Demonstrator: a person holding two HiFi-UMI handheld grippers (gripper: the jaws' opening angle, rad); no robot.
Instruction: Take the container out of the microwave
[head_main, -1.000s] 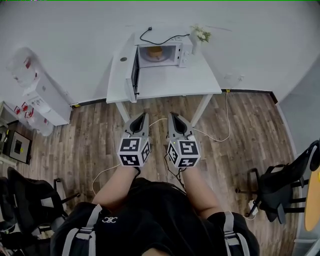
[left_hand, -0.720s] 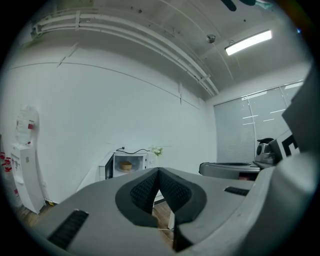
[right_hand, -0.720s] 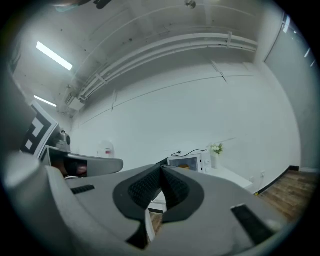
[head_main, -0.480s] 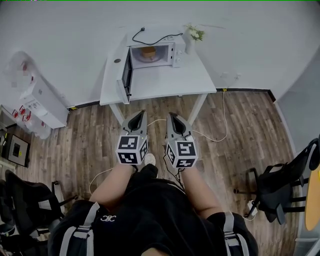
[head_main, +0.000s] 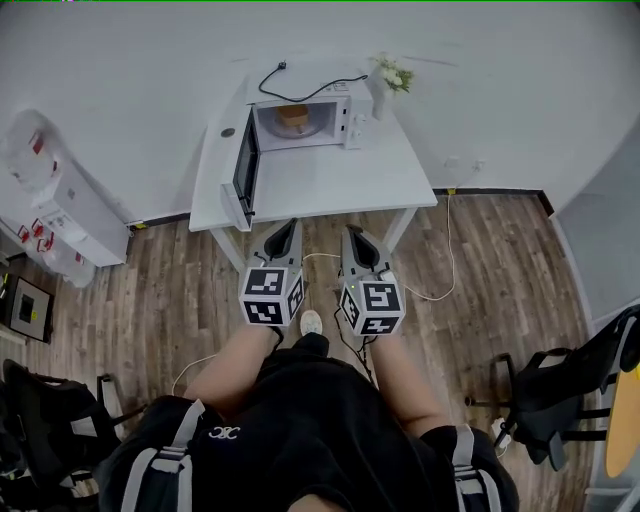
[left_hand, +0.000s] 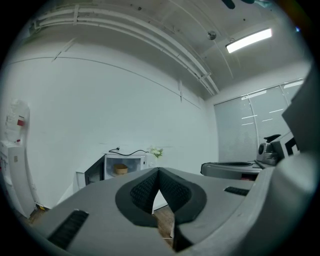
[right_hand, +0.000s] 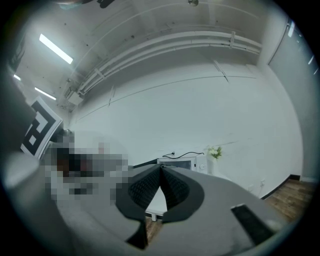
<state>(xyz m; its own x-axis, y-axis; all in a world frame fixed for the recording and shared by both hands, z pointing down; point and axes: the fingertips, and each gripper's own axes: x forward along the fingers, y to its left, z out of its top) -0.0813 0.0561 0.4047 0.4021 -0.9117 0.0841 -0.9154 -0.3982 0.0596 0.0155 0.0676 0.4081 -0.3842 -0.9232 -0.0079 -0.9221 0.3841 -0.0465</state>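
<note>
container (head_main: 293, 116) in open microwave (head_main: 350, 120) on white table (head_main: 330, 180)

Cool, even light fills the room. A ceiling strip light (left_hand: 248, 40) glares white in the left gripper view, and a second strip (right_hand: 56, 48) does so in the right gripper view. Shadows are soft, with a faint one under the worktop (head_main: 330, 180). Every view bows at its edges, and both gripper views sit inside dark round borders. The left tongs (left_hand: 159, 171) and right tongs (right_hand: 161, 167) loom close and slightly soft.
</note>
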